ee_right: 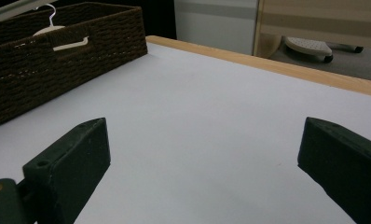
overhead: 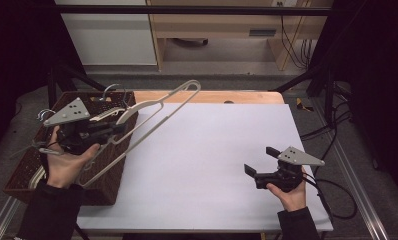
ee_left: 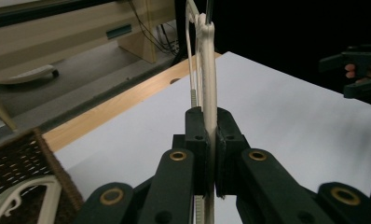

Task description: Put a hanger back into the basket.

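Observation:
A cream plastic hanger [overhead: 157, 107] slants up from the dark wicker basket [overhead: 107, 170] at the left and out over the white table top [overhead: 212, 160]. My left gripper [overhead: 114, 129] is above the basket, shut on one bar of that hanger. In the left gripper view the jaws pinch the cream bar [ee_left: 209, 70] between the pads [ee_left: 196, 140]. My right gripper [overhead: 260, 159] rests low at the right of the table, held in a hand. Its jaws stand wide apart with only bare table between the fingertips [ee_right: 81, 149].
More hangers lie in the basket [ee_right: 81, 56], one white one [ee_right: 58, 39] poking above its rim. A wooden strip [overhead: 212, 96] runs along the table's far edge. Beyond it stand pale cabinets [overhead: 212, 25]. Cables [overhead: 332, 145] trail off the right side.

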`<state>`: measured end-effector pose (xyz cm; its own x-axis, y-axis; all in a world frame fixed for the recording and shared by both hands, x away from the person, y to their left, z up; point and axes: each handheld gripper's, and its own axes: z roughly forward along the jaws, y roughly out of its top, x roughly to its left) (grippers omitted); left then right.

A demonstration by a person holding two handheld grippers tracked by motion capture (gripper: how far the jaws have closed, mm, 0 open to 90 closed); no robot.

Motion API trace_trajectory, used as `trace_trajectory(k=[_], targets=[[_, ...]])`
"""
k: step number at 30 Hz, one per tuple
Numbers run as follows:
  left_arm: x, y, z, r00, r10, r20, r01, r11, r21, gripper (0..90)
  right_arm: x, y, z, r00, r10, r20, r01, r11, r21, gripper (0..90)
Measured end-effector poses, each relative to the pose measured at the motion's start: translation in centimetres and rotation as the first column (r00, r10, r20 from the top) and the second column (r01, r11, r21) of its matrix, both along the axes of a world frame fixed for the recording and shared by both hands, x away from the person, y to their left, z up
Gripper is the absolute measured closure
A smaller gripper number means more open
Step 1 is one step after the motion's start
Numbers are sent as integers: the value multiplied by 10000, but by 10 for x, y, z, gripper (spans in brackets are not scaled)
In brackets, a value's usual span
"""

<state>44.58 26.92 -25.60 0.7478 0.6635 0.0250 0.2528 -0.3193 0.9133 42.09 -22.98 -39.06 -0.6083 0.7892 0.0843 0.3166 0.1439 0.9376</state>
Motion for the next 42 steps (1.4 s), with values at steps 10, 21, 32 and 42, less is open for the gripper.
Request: trace_trajectory(k=[10, 21, 32, 42], targets=[[13, 48, 6, 9963, 858, 90, -859, 9962, 109, 860, 0, 0, 0, 10000, 12, -31, -12, 10000, -32, 28], [31, 94, -10, 9915, 1302, -78, -1297, 9904, 470, 860, 1, 2, -2, 10000, 41, -90, -42, 9999, -95, 33], [45, 121, -30, 9801, 1933, -445, -1889, 9781, 869, 860, 2, 2, -3, 9999, 75, -95, -76, 9998, -171, 36], [52, 149, -43, 9691, 2366, -696, -2280, 9670, 1136, 860, 2, -1, -4, 9998, -26, -173, 28, 10000, 67, 40]])
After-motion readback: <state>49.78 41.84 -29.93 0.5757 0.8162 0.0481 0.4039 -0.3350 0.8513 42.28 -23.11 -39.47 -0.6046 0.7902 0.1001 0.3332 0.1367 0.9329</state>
